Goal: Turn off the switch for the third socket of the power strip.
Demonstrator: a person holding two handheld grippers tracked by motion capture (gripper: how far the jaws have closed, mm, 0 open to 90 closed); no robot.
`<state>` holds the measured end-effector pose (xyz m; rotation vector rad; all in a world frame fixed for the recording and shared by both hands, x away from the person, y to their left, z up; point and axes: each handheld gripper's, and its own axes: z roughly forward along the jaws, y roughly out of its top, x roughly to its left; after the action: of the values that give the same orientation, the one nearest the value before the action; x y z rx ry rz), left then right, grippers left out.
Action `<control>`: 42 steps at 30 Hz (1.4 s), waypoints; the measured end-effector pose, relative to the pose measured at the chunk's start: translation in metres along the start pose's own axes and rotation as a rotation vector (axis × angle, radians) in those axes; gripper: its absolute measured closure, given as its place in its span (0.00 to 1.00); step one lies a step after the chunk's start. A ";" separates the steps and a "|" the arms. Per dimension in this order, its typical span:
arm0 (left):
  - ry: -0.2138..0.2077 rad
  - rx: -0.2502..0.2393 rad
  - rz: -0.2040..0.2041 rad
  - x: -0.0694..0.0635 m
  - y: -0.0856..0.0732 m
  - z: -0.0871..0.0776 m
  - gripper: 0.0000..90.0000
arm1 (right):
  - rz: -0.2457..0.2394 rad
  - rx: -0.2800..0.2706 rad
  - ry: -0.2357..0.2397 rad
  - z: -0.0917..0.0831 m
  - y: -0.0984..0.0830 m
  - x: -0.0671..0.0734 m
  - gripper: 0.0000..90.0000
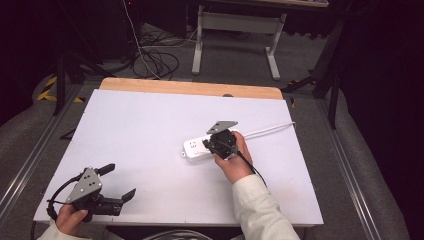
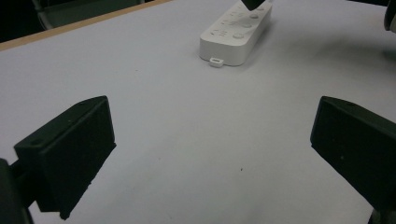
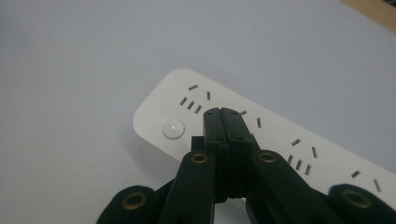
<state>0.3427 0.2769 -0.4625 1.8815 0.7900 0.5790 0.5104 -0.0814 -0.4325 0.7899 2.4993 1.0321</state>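
A white plastic multi-socket power strip (image 1: 200,146) lies flat on the white worktop (image 1: 150,130), right of centre, its white cable (image 1: 270,129) trailing off toward the far right edge. The right claw (image 1: 218,142) hovers directly over the strip with its jaws pressed together and nothing between them, the joined tips pointing down at the socket face just beside the round white power button (image 3: 173,129) at the strip's left end; held shut like this, the tips form one narrow point, which looks suited to pressing that button rather than gripping anything. The left claw (image 1: 116,181) rests at the near left corner of the worktop, well apart from the strip, jaws spread wide and empty, apparently parked out of the way.
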 end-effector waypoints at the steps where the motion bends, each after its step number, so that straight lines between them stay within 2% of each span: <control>1: -0.002 0.002 -0.001 0.000 0.000 0.000 0.00 | -0.004 -0.006 -0.001 -0.002 0.002 0.001 1.00; 5: -0.002 0.002 -0.001 0.000 0.000 0.000 0.00 | -0.022 -0.037 0.002 -0.013 0.010 0.005 1.00; 10: -0.001 0.000 0.000 0.000 0.000 0.000 0.00 | -0.017 -0.061 0.001 -0.022 0.013 0.006 1.00; 22: -0.006 0.003 0.001 0.000 0.000 0.000 0.00 | -0.028 -0.097 -0.004 -0.033 0.016 0.009 0.95; 25: -0.006 0.001 -0.002 0.001 0.000 0.000 0.00 | -0.030 -0.106 -0.001 -0.035 0.016 0.009 0.90; 26: -0.007 0.000 -0.003 0.001 0.000 0.000 0.00 | -0.031 -0.117 0.008 -0.036 0.016 0.009 0.84; 28: -0.007 0.001 -0.007 0.001 0.000 0.000 0.00 | -0.030 -0.121 0.013 -0.038 0.016 0.009 0.81; 29: -0.005 0.002 -0.006 0.001 0.001 0.000 0.00 | -0.032 -0.137 0.010 -0.042 0.016 0.010 0.74; 32: -0.004 -0.005 -0.010 0.001 0.001 -0.001 0.00 | -0.028 -0.150 0.009 -0.047 0.015 0.010 0.68; 34: -0.006 -0.002 -0.016 0.001 0.001 0.000 0.00 | -0.029 -0.169 0.011 -0.052 0.015 0.011 0.60; 38: -0.008 0.000 -0.026 0.002 0.002 -0.001 0.00 | -0.022 -0.190 0.014 -0.067 0.010 0.011 0.48; 39: -0.006 -0.001 -0.026 0.002 0.002 -0.001 0.00 | -0.018 -0.192 0.012 -0.073 0.007 0.010 0.41; 40: -0.005 -0.003 -0.029 0.002 0.002 -0.001 0.00 | -0.018 -0.192 0.012 -0.073 0.007 0.010 0.41; 41: -0.001 -0.007 -0.020 0.002 0.002 -0.001 0.00 | -0.016 -0.195 0.003 -0.079 0.004 0.011 0.35; 42: 0.003 -0.007 -0.013 0.003 0.002 -0.002 0.00 | -0.016 -0.195 0.003 -0.079 0.004 0.011 0.35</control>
<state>0.3440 0.2791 -0.4595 1.8687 0.8005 0.5759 0.4651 -0.1148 -0.3766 0.7088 2.3575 1.2489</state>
